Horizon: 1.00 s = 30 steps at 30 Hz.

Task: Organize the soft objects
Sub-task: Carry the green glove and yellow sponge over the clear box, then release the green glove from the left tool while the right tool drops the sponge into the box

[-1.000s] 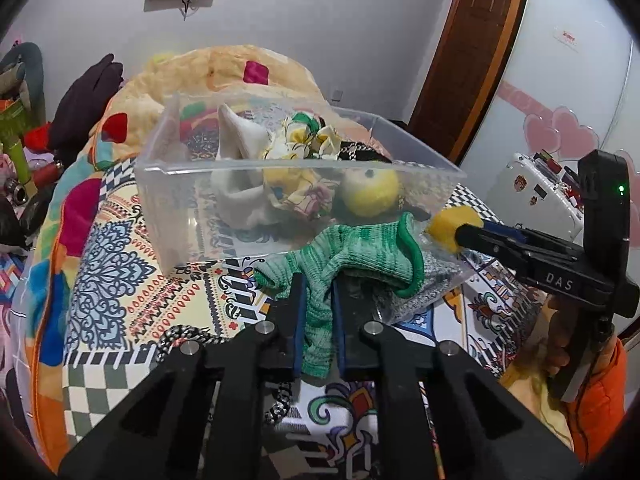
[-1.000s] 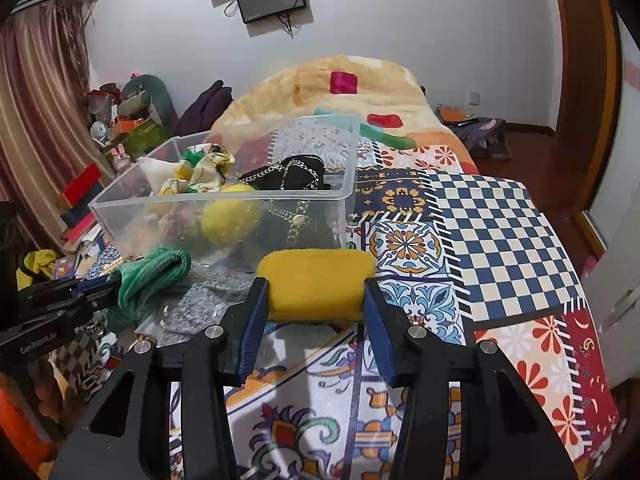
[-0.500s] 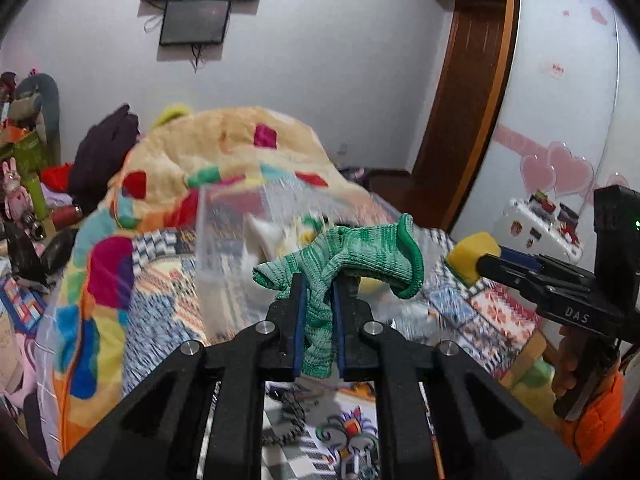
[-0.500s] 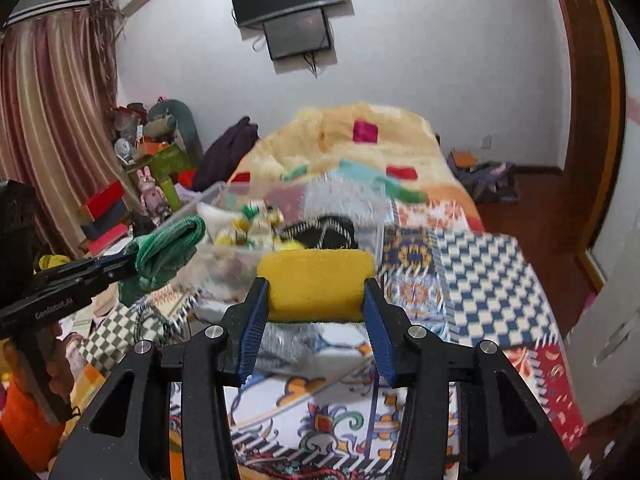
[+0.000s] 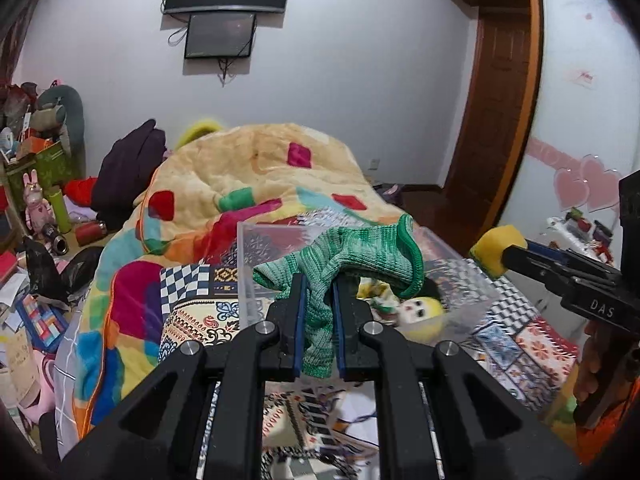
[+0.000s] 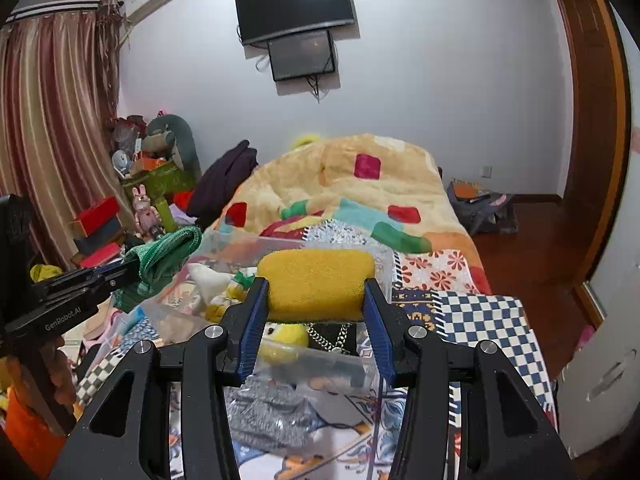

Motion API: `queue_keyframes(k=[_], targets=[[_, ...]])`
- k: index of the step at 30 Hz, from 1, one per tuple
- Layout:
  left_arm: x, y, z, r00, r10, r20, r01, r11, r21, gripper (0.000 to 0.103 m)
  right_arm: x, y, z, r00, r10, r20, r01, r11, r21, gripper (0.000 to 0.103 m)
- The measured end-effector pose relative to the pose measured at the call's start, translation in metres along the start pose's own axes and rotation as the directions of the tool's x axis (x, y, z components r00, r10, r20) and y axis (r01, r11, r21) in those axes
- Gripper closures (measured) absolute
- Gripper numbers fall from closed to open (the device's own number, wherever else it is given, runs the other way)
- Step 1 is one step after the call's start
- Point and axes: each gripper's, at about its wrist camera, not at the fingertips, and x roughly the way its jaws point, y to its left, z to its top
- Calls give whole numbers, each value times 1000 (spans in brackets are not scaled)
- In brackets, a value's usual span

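Observation:
My left gripper [image 5: 316,320] is shut on a green knitted sock [image 5: 352,252] and holds it in the air above the near edge of a clear plastic bin [image 5: 256,264]. My right gripper [image 6: 316,312] is shut on a yellow sponge [image 6: 316,280], also held above the bin [image 6: 384,264]. The bin holds a yellow doll head [image 5: 420,312], white and yellow cloth pieces [image 6: 216,280] and a black chained item [image 6: 332,336]. The sponge shows at the right of the left wrist view [image 5: 496,252], the sock at the left of the right wrist view [image 6: 160,260].
The bin stands on a bed with a patterned patchwork cover [image 6: 480,320]. A grey knitted cloth [image 6: 272,412] lies on the bed in front of the bin. A bulky yellow blanket [image 5: 248,176] is heaped behind. Cluttered shelves and toys [image 6: 148,184] stand at the left.
Both grippers have risen with their objects, from level with the front of the bin to above its rim. Sock and sponge remain clamped.

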Motion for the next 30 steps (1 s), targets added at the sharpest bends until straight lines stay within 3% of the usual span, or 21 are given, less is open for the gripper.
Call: queue_keyframes(k=[7,15,16,21,30], targets=[[25,2,-4,999,13,-35,-13,1000,7,92,30,-8,-13,996,-14,-88,16,1000,24,59],[30,-6,-7,999,25,-38,-23,998,52,90,36,-8,-16,992,-12,-127,14,1000,15,56],[29,-7,-7,999,25,-39,-23,998,54,89,37,-7,-16,991,-12,-131,14,1000,14,56],[25,-8,-11,998,7,-56,-4,999,47,61,37,-7,-17,990,-18,-141,20,1000,11,53],[5,-12,-10,999,-22,-45,24,999,45,49,26,-4,-16,991,-8,-134,8,1000,-1,43]])
